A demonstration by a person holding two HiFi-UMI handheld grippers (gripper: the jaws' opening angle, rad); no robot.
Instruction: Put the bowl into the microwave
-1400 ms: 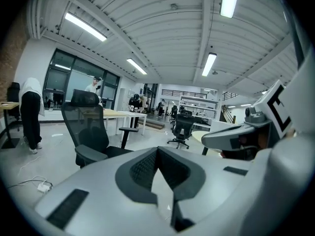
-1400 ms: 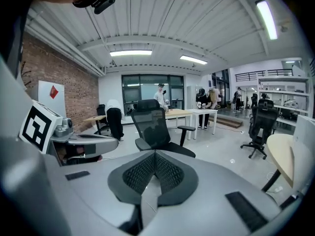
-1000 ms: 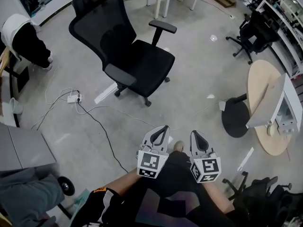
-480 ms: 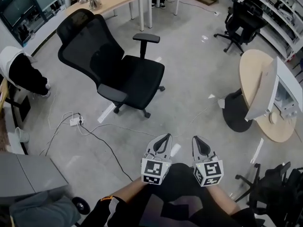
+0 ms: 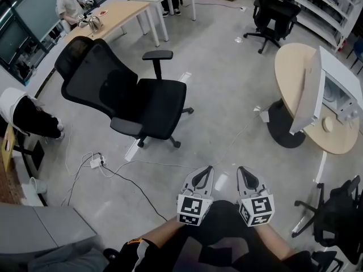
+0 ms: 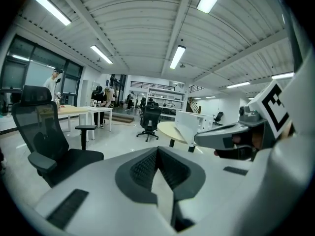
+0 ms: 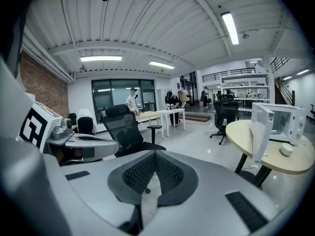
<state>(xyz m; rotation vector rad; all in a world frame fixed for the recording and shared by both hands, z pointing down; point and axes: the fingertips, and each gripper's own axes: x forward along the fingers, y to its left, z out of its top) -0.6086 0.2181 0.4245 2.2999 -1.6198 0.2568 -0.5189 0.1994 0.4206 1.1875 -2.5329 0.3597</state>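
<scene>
Left fingers: the left gripper point(image 5: 202, 178) has its jaws pressed together, the ribbed pads meeting with nothing between them.
Right fingers: the right gripper point(image 5: 248, 178) is the same, jaws closed on nothing.
How they're held: side by side, low and close to the person's body, pointing out over bare floor. It looks like a carrying posture for walking, not for reaching.
Bowl: a small pale round thing, most likely the bowl point(image 5: 327, 124), sits on the round table point(image 5: 288, 75) just in front of the microwave point(image 5: 336, 101). It is well apart from both grippers.
Microwave: it stands on the table's far side with its door point(image 5: 305, 95) swung wide, so the cavity is ready to take the bowl.
Stage: by my reckoning the task has not begun; the person must first get over to the table on their right.
Floor: smooth grey concrete, with a power strip point(image 5: 95, 163) and loose cables trailing across it to the left.
Room: an open office. A black swivel chair point(image 5: 133, 95) stands ahead, long desks with people lie beyond, and more chairs and shelving line the far right.
</scene>
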